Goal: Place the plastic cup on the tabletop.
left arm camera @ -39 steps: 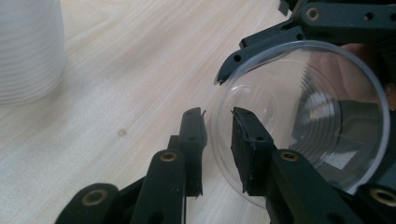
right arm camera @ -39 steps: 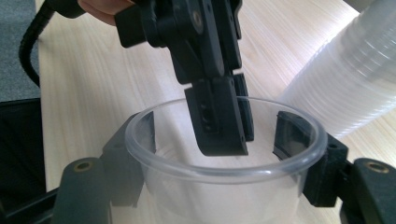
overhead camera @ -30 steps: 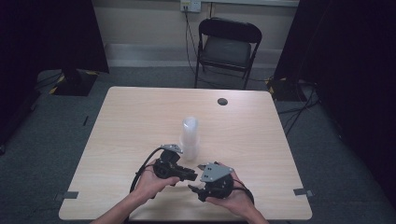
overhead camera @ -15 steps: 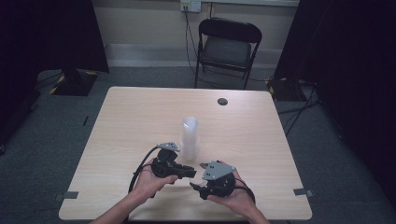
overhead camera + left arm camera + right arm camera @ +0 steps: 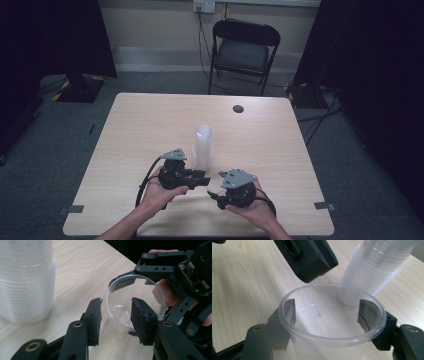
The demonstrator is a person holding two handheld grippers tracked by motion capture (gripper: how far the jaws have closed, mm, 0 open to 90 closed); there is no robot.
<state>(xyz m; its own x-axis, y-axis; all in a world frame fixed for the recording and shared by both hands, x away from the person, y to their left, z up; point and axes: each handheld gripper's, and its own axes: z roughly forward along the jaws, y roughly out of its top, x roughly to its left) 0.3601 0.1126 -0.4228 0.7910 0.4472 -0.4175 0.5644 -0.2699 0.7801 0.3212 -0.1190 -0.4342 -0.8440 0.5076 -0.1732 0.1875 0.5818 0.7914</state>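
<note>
Sideways, right gripper (image 5: 325,315) clamps clear cup (image 5: 332,322) near stack (image 5: 377,267).

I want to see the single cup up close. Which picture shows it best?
The right gripper view: the cup sits big and near, held between that gripper's jaws. The left gripper view shows it farther off, partly behind a jaw. In the high view it is too small to make out.

High view dim, low contrast; worktop (image 5: 150,130) lit evenly from above, surrounds near black (curtains swallow detail). Both gripper views brighter. Cup stack (image 5: 25,282) and near jaws soft, out of focus; cup rim (image 5: 332,337) shows mild glare.
</note>
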